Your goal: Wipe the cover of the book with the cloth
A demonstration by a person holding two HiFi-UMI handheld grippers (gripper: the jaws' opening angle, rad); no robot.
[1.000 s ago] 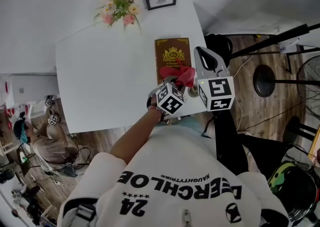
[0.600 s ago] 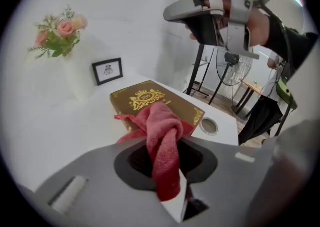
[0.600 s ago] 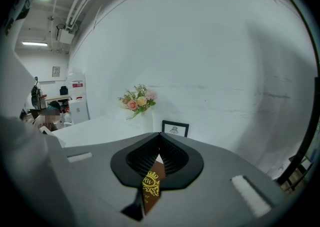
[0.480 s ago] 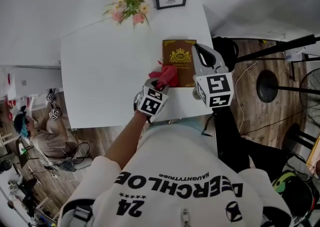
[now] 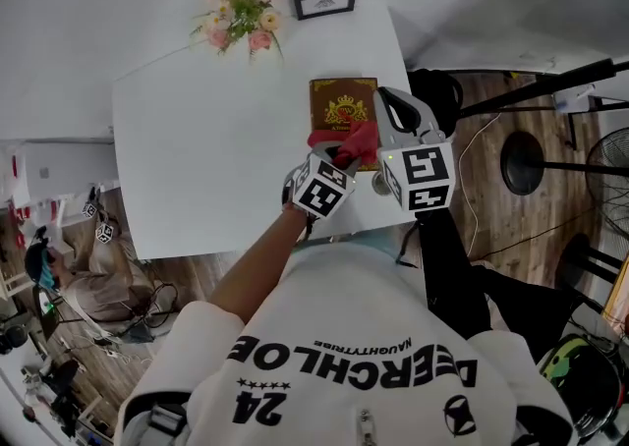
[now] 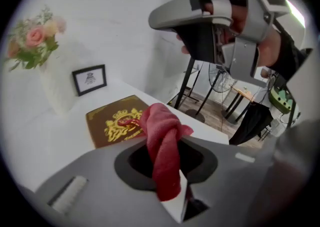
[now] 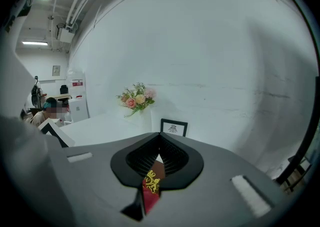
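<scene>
Book [image 5: 339, 103] lies lengthwise away from the person — left claw [image 6: 167, 171] clamps cloth [image 6: 157, 126], right claw [image 7: 159, 138] apparently closed.

- A white table [image 5: 197, 159] stands on a wooden floor [image 5: 511, 228].
- Pink and cream flowers [image 5: 236, 14] sit in a white vase [image 6: 59, 88] at the table's far edge.
- A small black picture frame [image 5: 322, 2] stands just beside them.
- A seated person [image 5: 84, 272] is off the table's left side.

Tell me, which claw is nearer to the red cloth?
Left. The left claw grips the cloth itself; the right claw is beside it, over the book's right edge.
</scene>
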